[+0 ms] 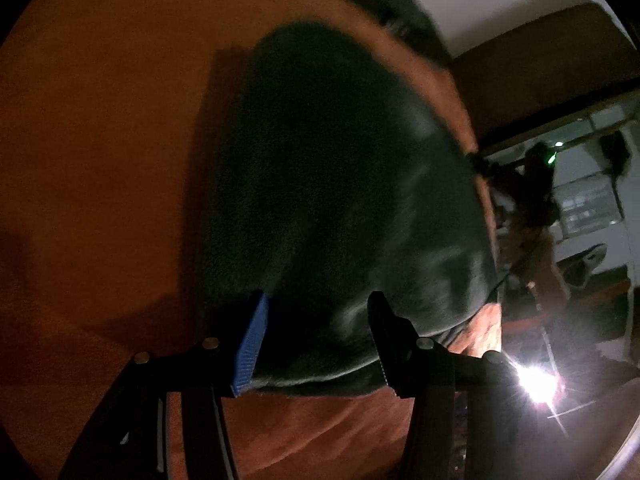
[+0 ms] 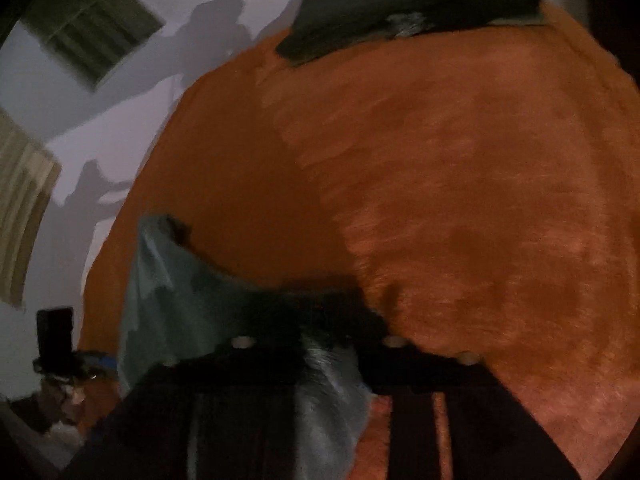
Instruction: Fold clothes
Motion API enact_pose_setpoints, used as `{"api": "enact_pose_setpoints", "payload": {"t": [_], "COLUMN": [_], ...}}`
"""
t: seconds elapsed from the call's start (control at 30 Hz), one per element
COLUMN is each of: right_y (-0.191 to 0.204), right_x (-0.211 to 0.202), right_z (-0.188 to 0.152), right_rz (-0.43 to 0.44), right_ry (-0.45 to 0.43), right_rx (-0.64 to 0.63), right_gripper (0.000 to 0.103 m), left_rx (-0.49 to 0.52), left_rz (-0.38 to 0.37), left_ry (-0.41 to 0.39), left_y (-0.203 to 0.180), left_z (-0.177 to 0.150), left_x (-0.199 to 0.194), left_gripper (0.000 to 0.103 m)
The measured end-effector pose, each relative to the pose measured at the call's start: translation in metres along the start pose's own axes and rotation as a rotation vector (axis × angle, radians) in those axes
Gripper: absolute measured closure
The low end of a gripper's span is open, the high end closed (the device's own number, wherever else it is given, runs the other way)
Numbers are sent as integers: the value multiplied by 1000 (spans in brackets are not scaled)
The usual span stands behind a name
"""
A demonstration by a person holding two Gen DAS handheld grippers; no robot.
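A dark green garment [image 1: 340,180] lies spread on the orange bed cover [image 1: 100,140]. My left gripper [image 1: 318,340] hovers over the garment's near edge, its blue pad and black finger well apart and pressing on nothing. In the right wrist view the same cloth shows grey-green [image 2: 172,292], with one corner standing up at the left. A strip of it runs back between the fingers of my right gripper [image 2: 320,320]. Those jaws stand apart, but their tips are lost in dark blur.
A dark folded pile [image 2: 400,12] lies at the far end of the orange cover [image 2: 480,200], against a pale wall. A bright lamp [image 1: 536,384] glares beyond the bed's right edge. A dark shape with a green light [image 1: 554,156] is also there.
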State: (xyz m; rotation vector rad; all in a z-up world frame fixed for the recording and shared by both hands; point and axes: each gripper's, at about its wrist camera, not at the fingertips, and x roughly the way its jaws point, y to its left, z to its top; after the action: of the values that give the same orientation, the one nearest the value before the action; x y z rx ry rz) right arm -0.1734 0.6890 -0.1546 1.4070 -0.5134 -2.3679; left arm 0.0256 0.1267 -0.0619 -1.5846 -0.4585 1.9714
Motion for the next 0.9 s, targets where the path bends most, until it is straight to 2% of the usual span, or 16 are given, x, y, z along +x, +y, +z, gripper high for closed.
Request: {"api": "enact_pose_setpoints", "payload": {"t": [0.07, 0.13, 0.2, 0.23, 0.3, 0.33, 0.37, 0.4, 0.57, 0.67, 0.77, 0.87, 0.9], "right_y": [-4, -9, -16, -15, -13, -11, -11, -10, -7, -11, -30, -45, -41], "right_x": [-16, -33, -17, -12, -2, 3, -2, -8, -12, 4, 12, 11, 4], "right_z": [-3, -6, -9, -11, -15, -17, -17, -16, -6, -6, -8, -13, -13], "right_rz": [-2, -2, 22, 23, 25, 25, 22, 19, -8, -44, -103, -72, -30], "right_ry": [-29, -57, -27, -12, 18, 33, -12, -63, -139, -115, -117, -88, -89], "right_rx": [63, 127, 179, 182, 184, 186, 201, 218, 206, 179, 245, 344, 353], "right_gripper": [47, 41, 41, 45, 90, 100, 100, 100, 100, 101, 103, 103, 103], "left_rx": [40, 55, 52, 40, 17, 5, -9, -18, -33, -21, 28, 75, 90], "left_rz": [19, 35, 38, 32, 21, 16, 9, 9, 54, 50, 93, 105, 111], "left_ry": [-38, -65, -76, -72, -64, -61, -56, -55, -33, -60, -71, -42, -39], "left_y": [-11, 7, 28, 41, 66, 79, 81, 57, 63, 55, 38, 15, 8], "left_z": [20, 34, 44, 47, 53, 55, 57, 60, 64, 77, 93, 111, 117], "left_x": [-16, -39, -58, -64, -78, -85, -80, -53, -11, -15, -16, 2, 5], "left_gripper": [48, 44, 44, 44, 44, 44, 44, 44, 44, 44, 44, 42, 42]}}
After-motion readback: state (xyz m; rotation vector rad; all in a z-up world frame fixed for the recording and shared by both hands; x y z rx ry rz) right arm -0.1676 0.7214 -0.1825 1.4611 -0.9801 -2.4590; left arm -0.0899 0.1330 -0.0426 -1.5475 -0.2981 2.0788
